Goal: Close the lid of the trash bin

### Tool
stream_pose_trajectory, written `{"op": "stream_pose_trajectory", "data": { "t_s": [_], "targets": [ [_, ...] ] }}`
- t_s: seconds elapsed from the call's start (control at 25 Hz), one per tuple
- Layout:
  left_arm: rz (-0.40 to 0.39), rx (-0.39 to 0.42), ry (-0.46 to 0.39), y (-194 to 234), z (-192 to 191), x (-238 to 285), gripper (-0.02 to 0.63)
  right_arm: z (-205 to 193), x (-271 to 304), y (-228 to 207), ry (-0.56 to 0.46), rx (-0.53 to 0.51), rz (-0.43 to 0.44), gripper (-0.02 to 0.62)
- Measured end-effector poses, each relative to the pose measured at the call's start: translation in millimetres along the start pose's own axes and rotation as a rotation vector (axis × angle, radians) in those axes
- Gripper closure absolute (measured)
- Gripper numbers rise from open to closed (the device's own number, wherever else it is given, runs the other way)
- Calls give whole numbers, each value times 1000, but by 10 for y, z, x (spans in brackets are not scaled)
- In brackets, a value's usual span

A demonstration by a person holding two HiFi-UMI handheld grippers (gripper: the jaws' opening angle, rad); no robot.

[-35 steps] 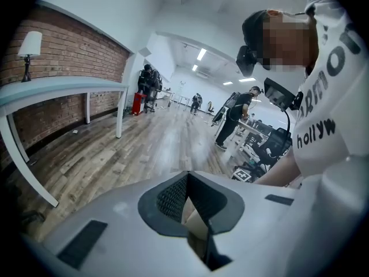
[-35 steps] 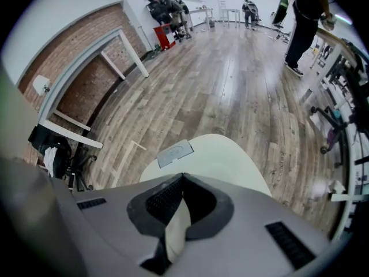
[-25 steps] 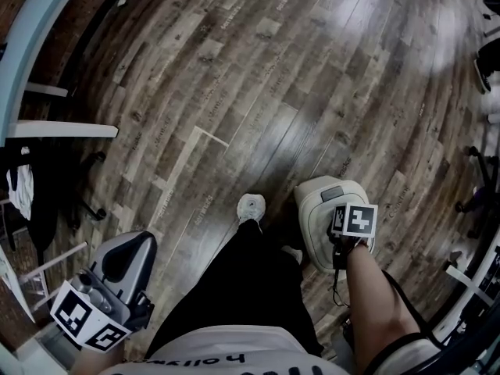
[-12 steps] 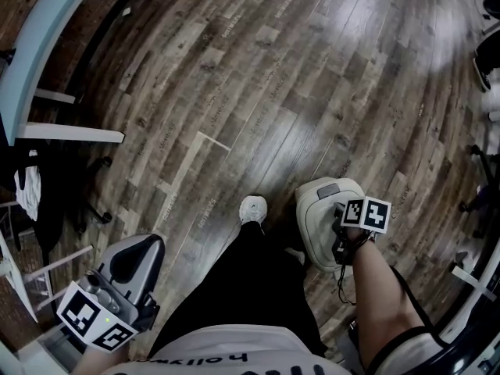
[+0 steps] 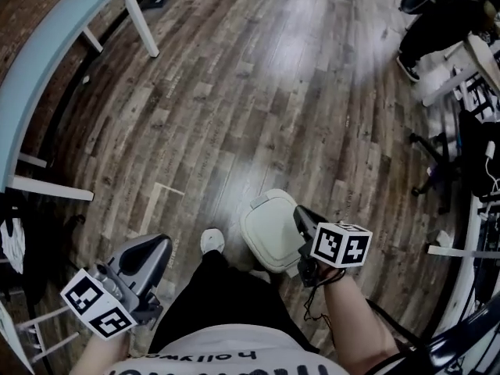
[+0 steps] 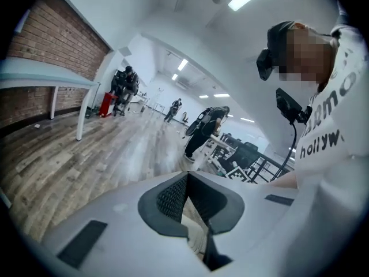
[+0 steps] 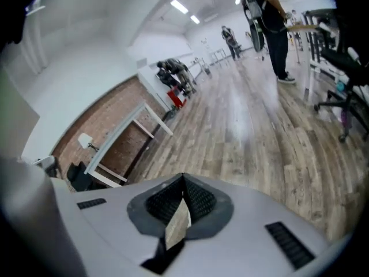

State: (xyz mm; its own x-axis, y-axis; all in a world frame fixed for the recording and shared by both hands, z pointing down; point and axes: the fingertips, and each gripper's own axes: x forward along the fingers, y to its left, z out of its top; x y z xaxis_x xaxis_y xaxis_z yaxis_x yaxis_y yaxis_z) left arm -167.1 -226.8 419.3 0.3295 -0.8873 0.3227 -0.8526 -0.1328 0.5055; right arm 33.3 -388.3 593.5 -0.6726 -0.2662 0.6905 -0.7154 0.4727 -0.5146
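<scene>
And the right gripper (image 5: 301, 213) is off it now. A moment ago it sat on top of the trash bin (image 5: 273, 244), low and centre-right in the head view. Now it hangs by the bin's right edge, fingers (image 7: 199, 201) clenched on nothing and aimed out across the wooden floor (image 5: 258, 92). The lid (image 5: 264, 221) lies flat, pale and fully in sight, just right of the person's shoe (image 5: 211, 241). The left gripper (image 5: 152, 248) waits at lower left, its fingers (image 6: 170, 198) pressed together, empty too. Looks to me like the closing is done, with only stepping away left.
</scene>
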Motion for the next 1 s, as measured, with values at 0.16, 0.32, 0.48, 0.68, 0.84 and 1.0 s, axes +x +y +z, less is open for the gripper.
{"op": "stream_pose_trajectory", "data": {
  "t_s": [0.16,0.32,0.48,0.68,0.84,1.0],
  "targets": [
    [-68,17,-55,-588,163,70,601,510,-1009,466,-218,-146,76,586],
    [-128,74,-119,-1107,336,78,601,757,-1925,838,-373,-288,88,586],
    [-184,160,-170,-1517,577,83,601,911,-2633,1160,-517,-433,91,586],
    [-310,309,-240,-1956,838,-92,601,866,-3374,1620,-744,-440,213,586],
    [-352,338,-222,-2005,912,-214,601,677,-3581,1697,-781,-425,143,586],
    [-316,355,-190,-1842,901,-363,601,527,-3576,1634,-763,-394,73,586]
  ]
}}
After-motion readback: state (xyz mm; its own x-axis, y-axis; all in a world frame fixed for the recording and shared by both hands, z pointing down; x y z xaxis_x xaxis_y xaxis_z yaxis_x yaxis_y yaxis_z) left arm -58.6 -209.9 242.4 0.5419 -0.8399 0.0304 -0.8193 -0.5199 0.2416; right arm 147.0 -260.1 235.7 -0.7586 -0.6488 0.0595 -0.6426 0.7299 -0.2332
